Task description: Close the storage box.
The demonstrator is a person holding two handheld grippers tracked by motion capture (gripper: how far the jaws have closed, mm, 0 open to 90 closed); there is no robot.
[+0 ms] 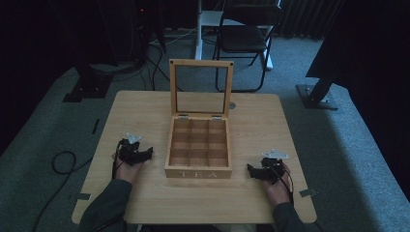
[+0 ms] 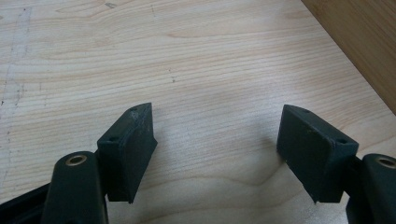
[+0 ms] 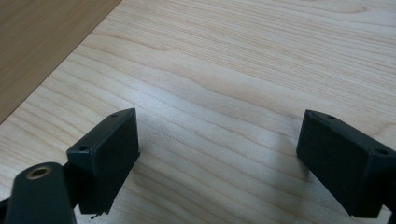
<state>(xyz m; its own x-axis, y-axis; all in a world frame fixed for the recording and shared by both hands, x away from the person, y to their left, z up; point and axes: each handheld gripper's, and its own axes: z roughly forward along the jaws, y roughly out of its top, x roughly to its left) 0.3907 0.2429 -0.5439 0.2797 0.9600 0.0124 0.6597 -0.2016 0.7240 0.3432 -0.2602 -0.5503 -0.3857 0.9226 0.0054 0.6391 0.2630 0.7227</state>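
Two hand-held grippers rest low on the desk (image 1: 145, 203): my left hand-held gripper (image 1: 145, 153) and right hand-held gripper (image 1: 252, 170) both have jaws spread wide with nothing between them. Between them sits the open wooden tea box (image 1: 198, 145), lid upright.

Left gripper (image 1: 145, 153) and right gripper (image 1: 252, 170) rest low, jaws wide apart.

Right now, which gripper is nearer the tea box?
Left, slightly. The left gripper sits just off the left wall of the tea box, jaws open and empty. The right gripper rests off the box's front right corner, a little farther out, also open.
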